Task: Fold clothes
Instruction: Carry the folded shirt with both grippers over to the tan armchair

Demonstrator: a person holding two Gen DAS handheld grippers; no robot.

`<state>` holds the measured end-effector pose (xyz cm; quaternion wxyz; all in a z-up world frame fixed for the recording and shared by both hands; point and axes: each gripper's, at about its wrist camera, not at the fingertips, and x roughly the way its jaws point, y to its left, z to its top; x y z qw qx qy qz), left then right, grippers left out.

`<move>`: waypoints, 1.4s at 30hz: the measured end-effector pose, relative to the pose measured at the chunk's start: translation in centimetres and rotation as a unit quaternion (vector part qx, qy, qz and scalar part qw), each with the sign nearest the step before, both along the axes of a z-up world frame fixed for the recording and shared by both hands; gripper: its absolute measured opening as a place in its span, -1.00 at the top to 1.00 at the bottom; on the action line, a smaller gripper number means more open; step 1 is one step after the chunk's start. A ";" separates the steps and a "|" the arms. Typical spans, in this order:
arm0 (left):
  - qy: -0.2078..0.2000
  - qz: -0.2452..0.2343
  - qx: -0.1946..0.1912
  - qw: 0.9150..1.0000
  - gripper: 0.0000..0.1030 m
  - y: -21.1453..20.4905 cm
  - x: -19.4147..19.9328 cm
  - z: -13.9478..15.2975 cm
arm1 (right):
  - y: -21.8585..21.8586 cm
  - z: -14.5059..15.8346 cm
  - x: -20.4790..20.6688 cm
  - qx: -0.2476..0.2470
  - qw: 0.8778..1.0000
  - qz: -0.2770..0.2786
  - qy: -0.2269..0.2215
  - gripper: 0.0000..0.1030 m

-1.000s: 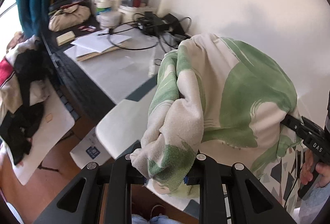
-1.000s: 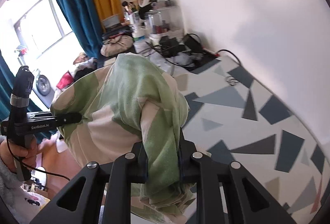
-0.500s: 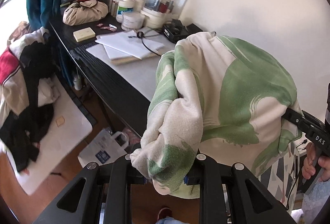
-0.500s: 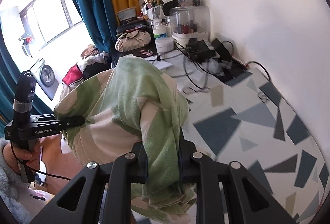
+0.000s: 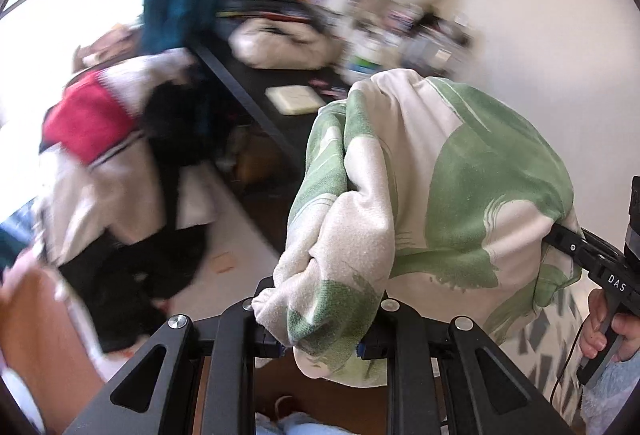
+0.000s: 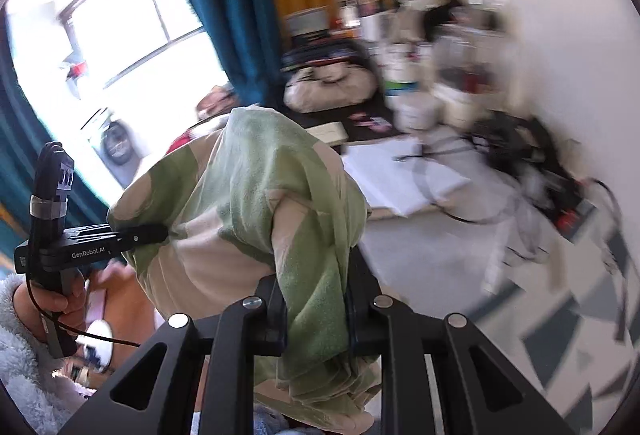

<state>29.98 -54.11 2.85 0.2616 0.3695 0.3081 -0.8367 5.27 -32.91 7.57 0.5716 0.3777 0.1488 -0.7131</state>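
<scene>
The green-and-cream towel [image 5: 440,195] hangs bunched in the air between both grippers, off the surface [image 6: 420,247]. The left gripper [image 5: 320,335] pinches one bunched end in its fingers; the right gripper [image 6: 316,319] pinches the other. To carry it well, keep both pinches firm and level, then lay it flat clear of the clothes pile [image 5: 120,175].

Both wrist views look steeply down, close on the shared towel [image 5: 440,195] and blurred, seemingly same desk [image 6: 400,243].
</scene>
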 end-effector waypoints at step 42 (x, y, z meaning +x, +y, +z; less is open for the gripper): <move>-0.075 0.133 -0.007 0.988 0.58 -60.1 42.6 -2.5 | -67.5 -5.2 45.4 0.024 0.989 0.127 -0.069 0.62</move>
